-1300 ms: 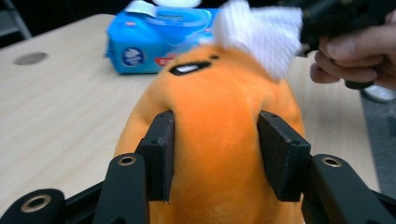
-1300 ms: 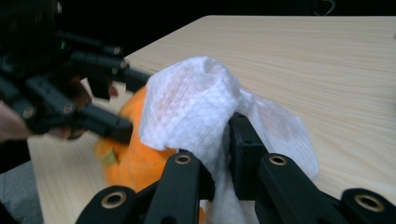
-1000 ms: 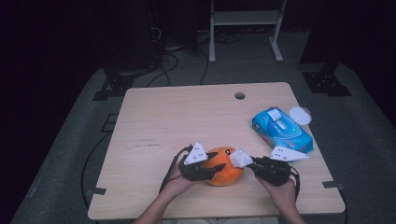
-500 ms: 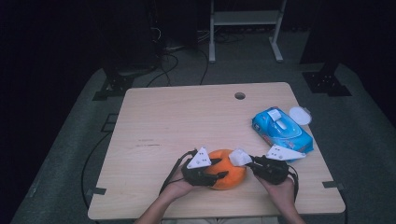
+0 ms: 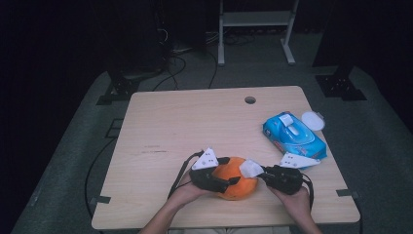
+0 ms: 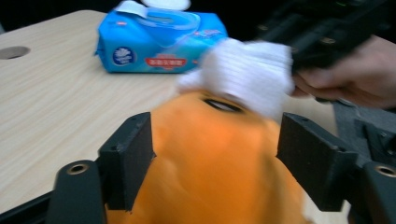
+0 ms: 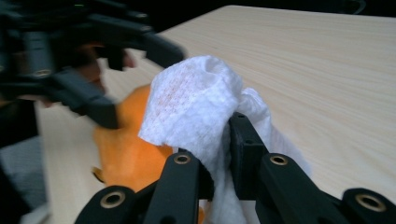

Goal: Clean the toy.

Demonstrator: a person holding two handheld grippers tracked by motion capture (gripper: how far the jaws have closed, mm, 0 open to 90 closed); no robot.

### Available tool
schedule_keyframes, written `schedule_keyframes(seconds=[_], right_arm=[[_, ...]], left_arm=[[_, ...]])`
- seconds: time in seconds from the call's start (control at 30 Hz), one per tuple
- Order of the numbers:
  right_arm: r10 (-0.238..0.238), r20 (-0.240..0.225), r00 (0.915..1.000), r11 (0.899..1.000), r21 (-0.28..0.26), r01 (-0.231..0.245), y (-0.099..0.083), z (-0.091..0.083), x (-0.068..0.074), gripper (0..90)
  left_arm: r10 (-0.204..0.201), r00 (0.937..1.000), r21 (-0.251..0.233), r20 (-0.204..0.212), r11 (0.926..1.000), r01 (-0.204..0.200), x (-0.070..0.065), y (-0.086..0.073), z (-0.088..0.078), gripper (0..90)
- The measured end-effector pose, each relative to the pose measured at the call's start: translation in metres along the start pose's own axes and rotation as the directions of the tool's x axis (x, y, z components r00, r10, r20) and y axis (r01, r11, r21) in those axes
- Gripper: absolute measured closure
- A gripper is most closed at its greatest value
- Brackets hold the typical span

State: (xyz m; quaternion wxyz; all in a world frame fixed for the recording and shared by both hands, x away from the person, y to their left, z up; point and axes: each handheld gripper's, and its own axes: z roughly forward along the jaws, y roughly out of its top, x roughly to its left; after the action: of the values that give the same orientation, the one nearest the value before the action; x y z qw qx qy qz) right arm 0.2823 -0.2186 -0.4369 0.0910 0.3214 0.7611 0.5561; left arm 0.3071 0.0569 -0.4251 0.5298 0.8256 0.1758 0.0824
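A soft orange ball-like thing (image 5: 234, 179) lies near the table's front edge. My left gripper (image 5: 230, 170) straddles it from the left. Its jaws have just been opening and now stand loosely at the orange thing's (image 6: 210, 163) two sides, with no squeeze showing. My right gripper (image 5: 258, 170) is shut on a crumpled white wipe (image 5: 251, 168) and holds it against the top right of the orange thing (image 7: 121, 149). In the right gripper view the wipe (image 7: 191, 98) bunches up over the closed jaws.
A blue pack of wet wipes (image 5: 294, 136) lies at the table's right, a round white lid (image 5: 312, 120) behind it. The wooden table (image 5: 185, 126) has a cable hole (image 5: 250, 100) at the back. Stands and cables sit on the dark floor beyond.
The left jaws now stand wider around the orange thing than in the earlier frames. Both hands and the wipe have stayed in nearly the same place.
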Motion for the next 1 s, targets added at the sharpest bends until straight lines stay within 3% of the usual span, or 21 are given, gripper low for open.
schedule_keyframes(seconds=[0.2, 0.37, 0.53, 0.63, 0.73, 0.9, 1.0], right_arm=[[-0.002, 0.021, 0.9998, 1.000, 0.031, 0.002, -0.003, -0.006, -0.005, 80.7], [-0.006, 0.075, 0.9972, 0.995, 0.103, -0.002, -0.012, -0.020, -0.016, 80.1], [-0.009, 0.079, 0.9969, 0.993, 0.120, -0.001, -0.021, -0.037, -0.024, 79.0], [-0.003, 0.092, 0.9958, 0.991, 0.130, -0.008, -0.026, -0.050, -0.032, 76.1], [-0.001, 0.113, 0.9936, 0.989, 0.148, -0.015, -0.031, -0.058, -0.040, 69.9], [0.054, 0.113, 0.9922, 0.986, 0.149, -0.071, -0.032, -0.061, -0.049, 48.6], [0.069, 0.099, 0.9927, 0.986, 0.143, -0.083, -0.031, -0.060, -0.052, 43.7]], left_arm=[[0.013, 0.9998, 0.050, 0.017, 0.9986, -0.014, -0.001, -0.009, 0.004, 27.5], [0.008, 0.9999, 0.016, 0.014, 0.9998, -0.008, 0.000, -0.006, 0.001, 24.8], [0.018, 0.9998, -0.019, 0.003, 0.9997, -0.018, 0.000, 0.003, 0.005, 16.6], [-0.006, 0.9999, -0.012, -0.012, 0.9999, 0.006, 0.004, 0.002, 0.010, 13.5], [-0.032, 0.9995, 0.010, 0.001, 0.9994, 0.032, 0.007, -0.003, 0.016, 13.6], [-0.025, 0.9995, 0.052, 0.019, 0.9984, 0.023, 0.005, -0.005, 0.019, 15.4], [-0.021, 0.9997, 0.086, 0.010, 0.9961, 0.020, 0.004, -0.006, 0.021, 20.2]])
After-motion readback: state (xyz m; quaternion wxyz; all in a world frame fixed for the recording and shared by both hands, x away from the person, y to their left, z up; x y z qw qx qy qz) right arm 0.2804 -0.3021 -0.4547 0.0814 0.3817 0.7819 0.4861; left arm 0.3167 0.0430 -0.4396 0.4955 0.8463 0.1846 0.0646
